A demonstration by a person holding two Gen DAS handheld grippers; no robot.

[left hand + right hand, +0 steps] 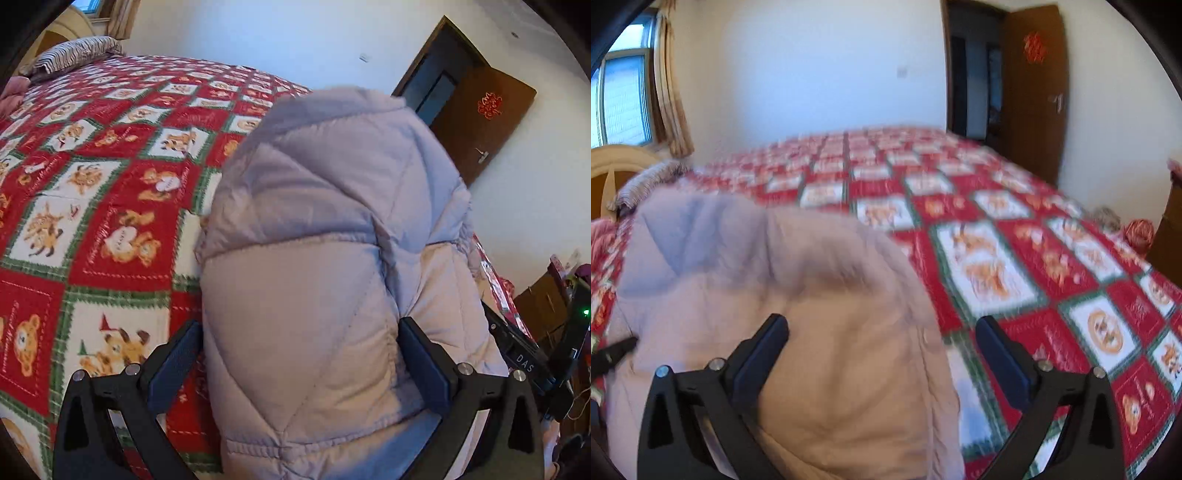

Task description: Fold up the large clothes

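A pale lilac quilted puffer jacket (pixel 325 258) is bunched up on the bed, filling the middle of the left wrist view. My left gripper (pixel 299 350) is open wide, and the jacket bulges between its two fingers. In the right wrist view the jacket (pixel 783 302) lies at the lower left. My right gripper (pixel 882 347) is open; its left finger (pixel 764 347) lies over the jacket and its right finger (pixel 1004 354) over the bedspread. This view is blurred by motion. Whether either gripper touches the cloth is unclear.
The bed has a red, white and green bear-patterned bedspread (pixel 110 192), also in the right wrist view (pixel 1015 258). A striped pillow (pixel 74 55) lies at the headboard end. A brown door (pixel 476 122) stands open at the far wall. A window with curtains (pixel 624 99) is at the left.
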